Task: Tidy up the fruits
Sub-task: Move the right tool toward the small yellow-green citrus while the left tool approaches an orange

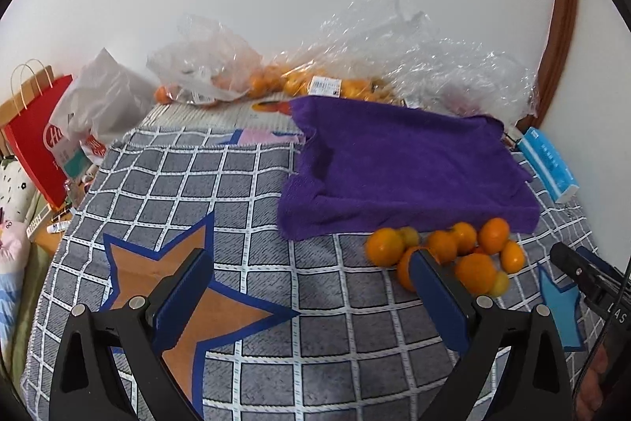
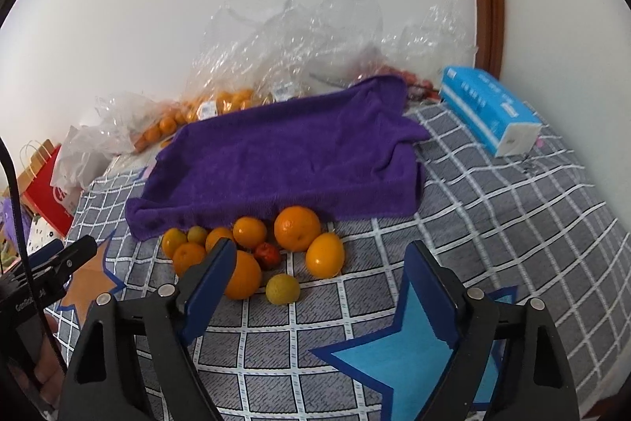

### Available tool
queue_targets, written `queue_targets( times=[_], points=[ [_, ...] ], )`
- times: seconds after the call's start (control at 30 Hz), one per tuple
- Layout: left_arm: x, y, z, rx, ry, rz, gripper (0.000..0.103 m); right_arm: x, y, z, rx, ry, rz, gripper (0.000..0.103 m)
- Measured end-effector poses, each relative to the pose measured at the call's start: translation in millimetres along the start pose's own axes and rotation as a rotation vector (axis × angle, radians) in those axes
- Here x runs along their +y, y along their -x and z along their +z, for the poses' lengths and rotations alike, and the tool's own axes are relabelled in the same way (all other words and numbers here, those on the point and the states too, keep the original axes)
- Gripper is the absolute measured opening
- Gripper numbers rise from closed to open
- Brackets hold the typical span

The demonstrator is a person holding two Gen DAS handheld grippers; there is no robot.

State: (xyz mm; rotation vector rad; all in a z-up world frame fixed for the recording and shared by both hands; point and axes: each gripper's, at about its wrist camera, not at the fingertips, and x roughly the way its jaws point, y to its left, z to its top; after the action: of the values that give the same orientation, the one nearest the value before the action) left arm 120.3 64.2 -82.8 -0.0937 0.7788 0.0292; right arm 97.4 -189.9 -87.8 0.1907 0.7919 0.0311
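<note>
A cluster of several oranges (image 2: pixel 296 227) lies on the grey checked cloth, against the front edge of a purple towel (image 2: pixel 292 152). Among them are a small red fruit (image 2: pixel 267 255) and a yellow-green one (image 2: pixel 281 288). The cluster shows at the right in the left wrist view (image 1: pixel 475 272), below the towel (image 1: pixel 402 164). My right gripper (image 2: pixel 319 261) is open and empty, just in front of the fruit. My left gripper (image 1: pixel 311 269) is open and empty, left of the cluster above an orange star patch. Each gripper shows at the edge of the other's view.
Clear plastic bags with more oranges (image 1: pixel 292 81) lie at the back by the wall. A blue tissue pack (image 2: pixel 489 109) sits at the right. A red paper bag (image 1: pixel 35 141) and a white bag (image 1: pixel 102 97) stand at the left edge of the checked cloth (image 2: pixel 493 223).
</note>
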Motion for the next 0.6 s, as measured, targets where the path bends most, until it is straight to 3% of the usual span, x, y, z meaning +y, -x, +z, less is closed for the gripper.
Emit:
queue_targets(
  times=[0.27,0.6],
  points=[
    [11,-19,-5,0.023,0.015,0.001,0.100,10,-29,-15,0.069,0.015,0.032,0.073],
    [20,-29,-8,0.046,0.044,-0.022,0.100,26,-52,-31,0.126,0.050,0.053,0.070]
  ],
)
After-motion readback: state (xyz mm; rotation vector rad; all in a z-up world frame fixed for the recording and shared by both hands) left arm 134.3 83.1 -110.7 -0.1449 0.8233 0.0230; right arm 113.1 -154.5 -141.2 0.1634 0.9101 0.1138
